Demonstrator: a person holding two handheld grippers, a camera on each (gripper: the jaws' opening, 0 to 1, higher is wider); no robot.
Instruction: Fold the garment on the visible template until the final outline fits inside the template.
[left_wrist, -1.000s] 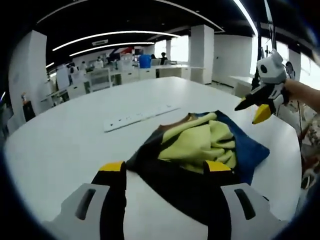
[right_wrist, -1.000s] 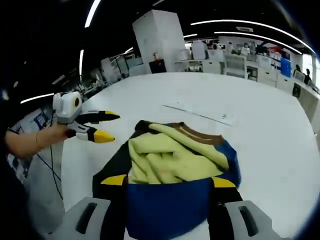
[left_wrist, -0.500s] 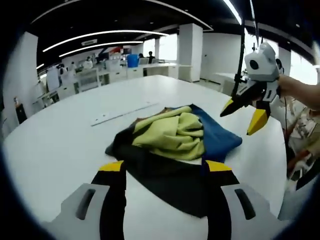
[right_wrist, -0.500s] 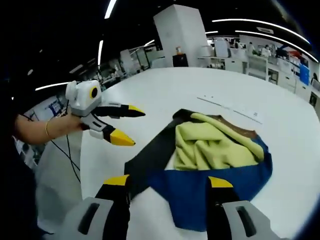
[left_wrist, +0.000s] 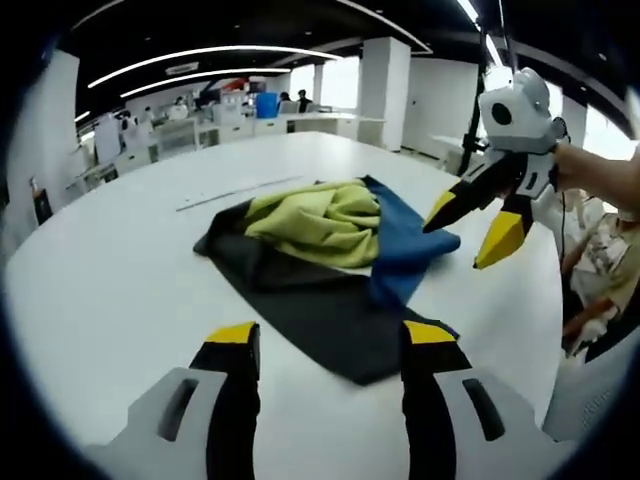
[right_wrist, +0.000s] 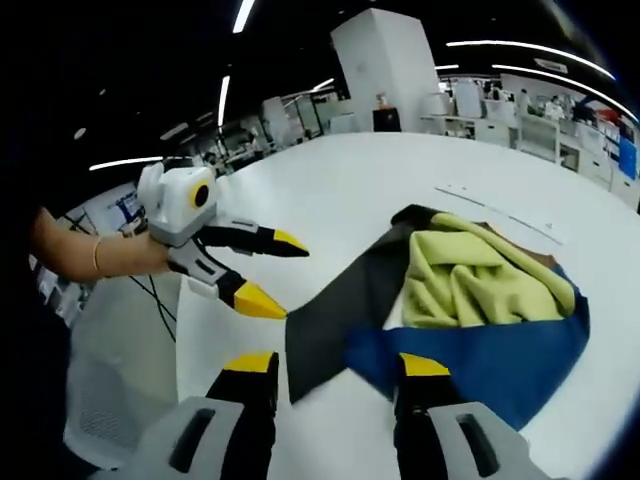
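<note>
We count one crumpled garment (left_wrist: 325, 265) on the white surface (left_wrist: 110, 290) and two grippers, left gripper (left_wrist: 330, 345) and right gripper (right_wrist: 325, 368), fingers spread wide beside it, holding nothing.

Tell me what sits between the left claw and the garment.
Nothing: in the left gripper view, bare white table separates the open left claw from the garment.

left tool (left_wrist: 325, 335) drawn back off garment (left_wrist: 330, 255), right tool (right_wrist: 325, 365) likewise

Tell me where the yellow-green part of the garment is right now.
The yellow-green part lies bunched on top of the garment, between its black panel and its blue panel, on the white table.
</note>
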